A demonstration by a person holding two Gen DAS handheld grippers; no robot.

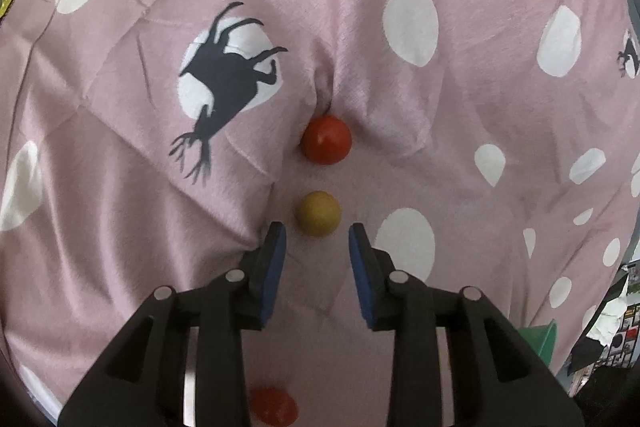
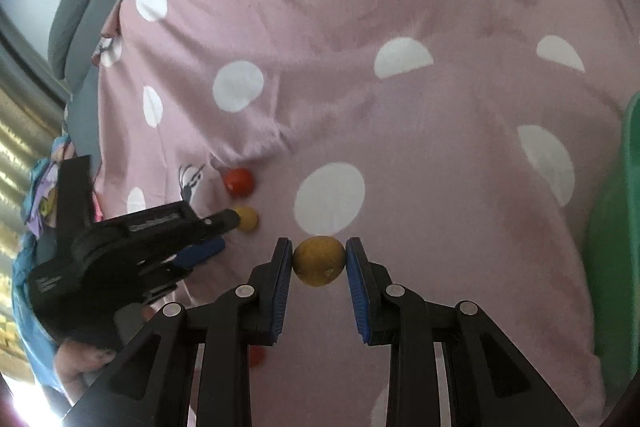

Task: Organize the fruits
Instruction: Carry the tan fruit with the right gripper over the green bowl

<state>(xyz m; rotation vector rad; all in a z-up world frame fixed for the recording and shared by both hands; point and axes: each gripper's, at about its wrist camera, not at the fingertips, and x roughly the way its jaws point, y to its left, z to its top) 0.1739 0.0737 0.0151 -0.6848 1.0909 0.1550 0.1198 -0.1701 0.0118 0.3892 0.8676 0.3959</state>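
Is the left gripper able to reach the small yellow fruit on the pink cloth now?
Probably yes. The left gripper is open, and the small yellow fruit lies just ahead of its fingers with nothing between them.

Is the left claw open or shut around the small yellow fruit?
Open. The left claw shows a wide gap; the small yellow fruit lies on the pink cloth just beyond its tips, untouched.
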